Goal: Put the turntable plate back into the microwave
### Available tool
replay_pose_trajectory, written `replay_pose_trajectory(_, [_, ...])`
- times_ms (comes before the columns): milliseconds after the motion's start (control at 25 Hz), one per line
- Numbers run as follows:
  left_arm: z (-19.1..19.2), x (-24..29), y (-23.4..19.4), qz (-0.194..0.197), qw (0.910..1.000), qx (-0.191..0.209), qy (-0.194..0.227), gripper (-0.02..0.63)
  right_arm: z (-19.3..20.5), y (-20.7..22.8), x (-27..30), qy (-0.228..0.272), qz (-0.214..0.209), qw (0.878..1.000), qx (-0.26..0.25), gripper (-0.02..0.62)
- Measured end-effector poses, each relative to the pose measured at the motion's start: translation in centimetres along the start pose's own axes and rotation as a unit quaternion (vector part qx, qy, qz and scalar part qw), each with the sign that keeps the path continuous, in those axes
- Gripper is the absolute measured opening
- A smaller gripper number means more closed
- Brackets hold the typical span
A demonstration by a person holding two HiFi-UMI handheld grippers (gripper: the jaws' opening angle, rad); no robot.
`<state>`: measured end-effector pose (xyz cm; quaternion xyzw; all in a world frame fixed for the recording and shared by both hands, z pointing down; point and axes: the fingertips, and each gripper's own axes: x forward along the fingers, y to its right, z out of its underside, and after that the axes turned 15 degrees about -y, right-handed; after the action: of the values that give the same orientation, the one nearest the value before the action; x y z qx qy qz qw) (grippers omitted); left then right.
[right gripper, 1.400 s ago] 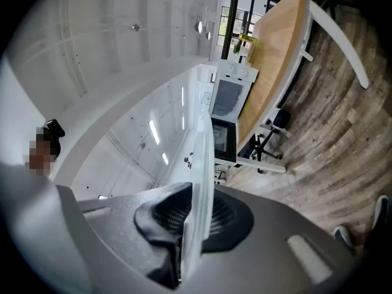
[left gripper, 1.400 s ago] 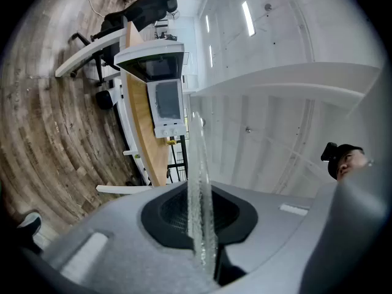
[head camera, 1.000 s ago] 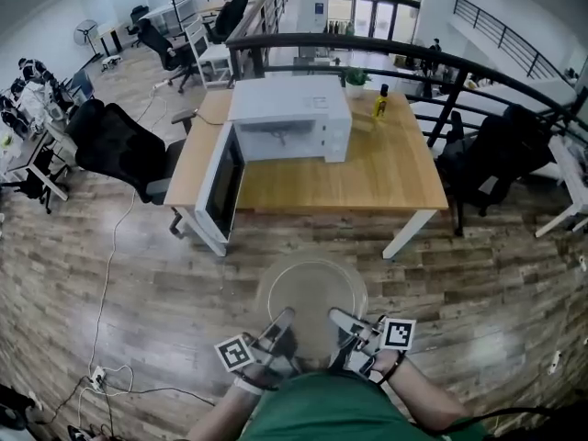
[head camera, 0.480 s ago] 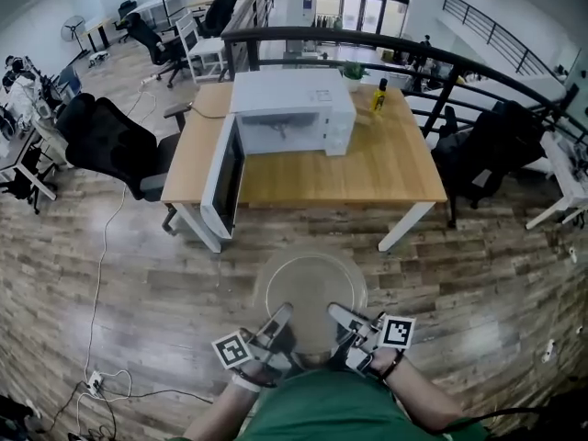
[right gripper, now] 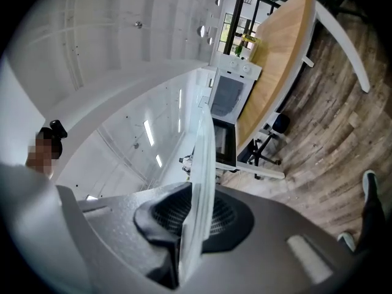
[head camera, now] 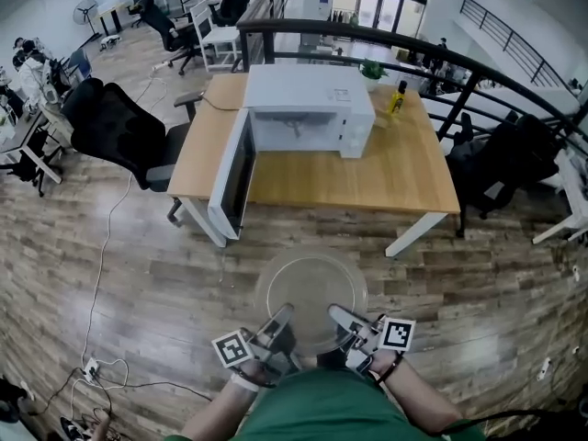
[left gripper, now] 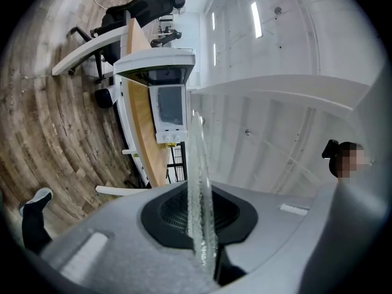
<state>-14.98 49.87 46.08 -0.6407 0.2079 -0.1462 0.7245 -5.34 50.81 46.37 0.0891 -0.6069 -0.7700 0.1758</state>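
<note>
I hold a clear round glass turntable plate level in front of me, over the wooden floor. My left gripper is shut on its near left rim and my right gripper is shut on its near right rim. In the left gripper view the plate runs edge-on between the jaws; the right gripper view shows the plate the same way. The white microwave stands on the wooden table ahead, its door swung open to the left.
A black office chair stands left of the table, another dark chair to its right. A yellow bottle and a small plant sit behind the microwave. A cable trails across the floor at left. A black railing curves behind.
The table and microwave have shifted right and a little lower in the head view as I moved. Both grippers keep the same hold on the plate.
</note>
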Motion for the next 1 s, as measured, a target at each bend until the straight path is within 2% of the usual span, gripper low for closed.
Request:
replay_pose_trajectory(200, [-3.9, 1.9, -0.5, -0.015, 0.9994, 0.01, 0.03, 0.034, -4.4, 1.0, 2.1, -0.025, -0.024, 0.999, -0.002, 0.046])
replay_pose_trajectory(440, [-7.8, 6.7, -1.6, -0.022, 0.9983, 0.017, 0.05, 0.034, -10.9, 2.8, 2.3, -0.046, -0.038, 0.998, 0.003, 0.043])
replay_pose_trajectory(1000, [-13.7, 16.5, -4.2, -0.06, 0.9949, 0.025, 0.077, 0.035, -22.3, 7.2, 1.2, -0.074, -0.057, 0.995, 0.021, 0.043])
